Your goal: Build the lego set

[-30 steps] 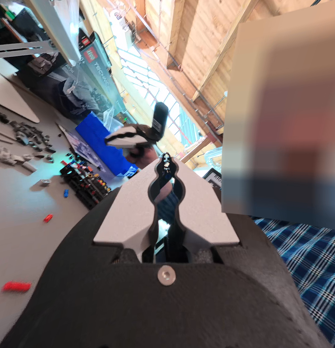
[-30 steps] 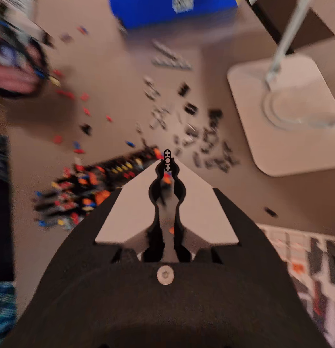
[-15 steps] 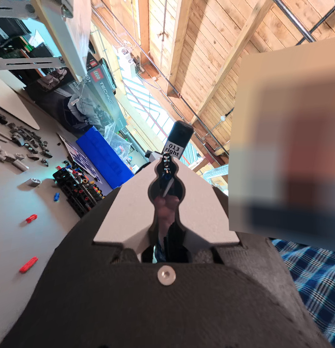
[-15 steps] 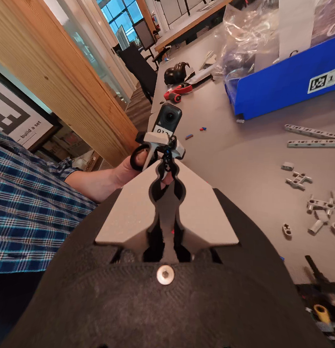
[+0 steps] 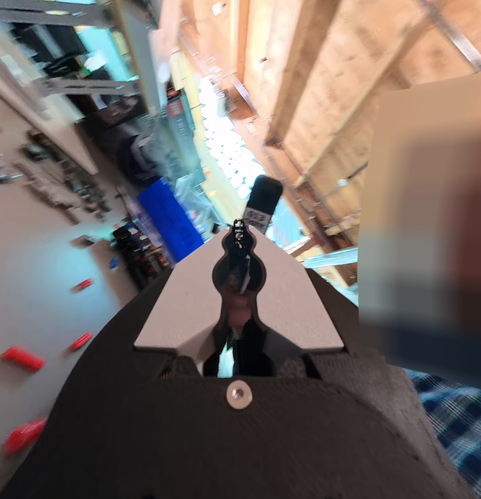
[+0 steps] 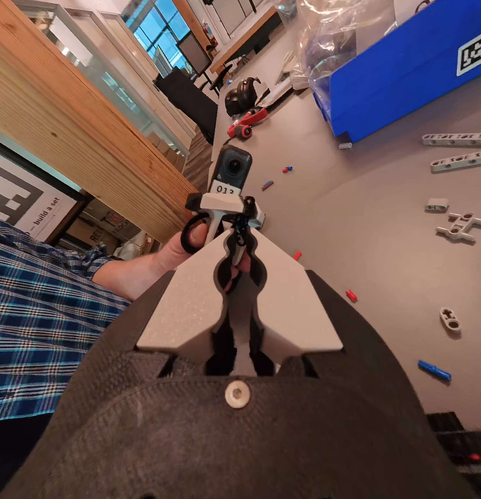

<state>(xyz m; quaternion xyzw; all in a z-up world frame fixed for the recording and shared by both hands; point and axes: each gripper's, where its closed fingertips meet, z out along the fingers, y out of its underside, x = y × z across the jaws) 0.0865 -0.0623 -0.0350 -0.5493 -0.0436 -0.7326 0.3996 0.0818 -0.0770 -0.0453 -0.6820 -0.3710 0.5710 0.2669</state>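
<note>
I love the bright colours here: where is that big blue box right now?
In the right wrist view, the blue box sits on the grey table at upper right, beside clear plastic bags.

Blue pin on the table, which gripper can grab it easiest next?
Probably right: the blue pin lies close beside the right gripper, the left gripper sits farther off. Both hold black pieces now.

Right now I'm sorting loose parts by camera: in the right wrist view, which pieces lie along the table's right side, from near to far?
Blue pin → grey two-hole link → grey cross-shaped connector → two long grey beams → blue box.
</note>
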